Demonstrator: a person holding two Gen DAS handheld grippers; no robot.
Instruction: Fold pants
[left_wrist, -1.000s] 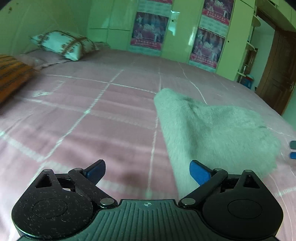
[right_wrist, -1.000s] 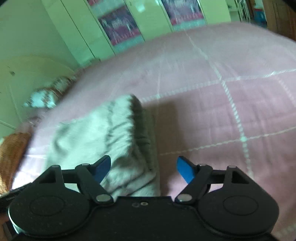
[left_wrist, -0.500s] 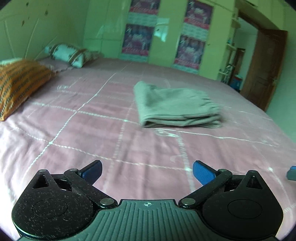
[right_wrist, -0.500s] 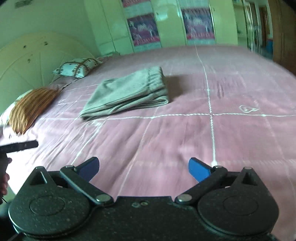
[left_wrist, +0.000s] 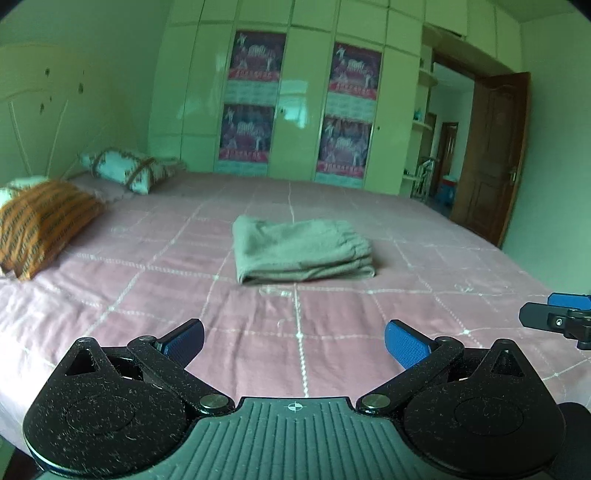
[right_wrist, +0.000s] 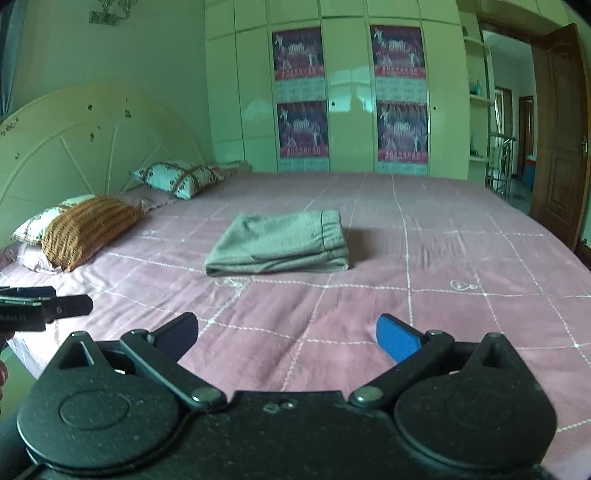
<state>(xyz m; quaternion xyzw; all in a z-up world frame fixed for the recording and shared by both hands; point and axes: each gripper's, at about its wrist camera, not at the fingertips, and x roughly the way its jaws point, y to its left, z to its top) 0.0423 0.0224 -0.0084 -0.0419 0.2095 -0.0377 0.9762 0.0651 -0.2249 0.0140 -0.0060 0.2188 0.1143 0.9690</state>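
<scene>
Evidently the bed (left_wrist: 110, 295) now fills both views with the folded pants (left_wrist: 301, 251) lying flat as a compact stack near its middle, well apart from both tools; a second ago the cloth sat right at the fingertips, so both have withdrawn toward the near edge. Judged from this, the folding appears complete. Left gripper (left_wrist: 294, 341) and right gripper (right_wrist: 287, 338) are both spread wide and empty, as earlier, over bare pink bedspread.
</scene>
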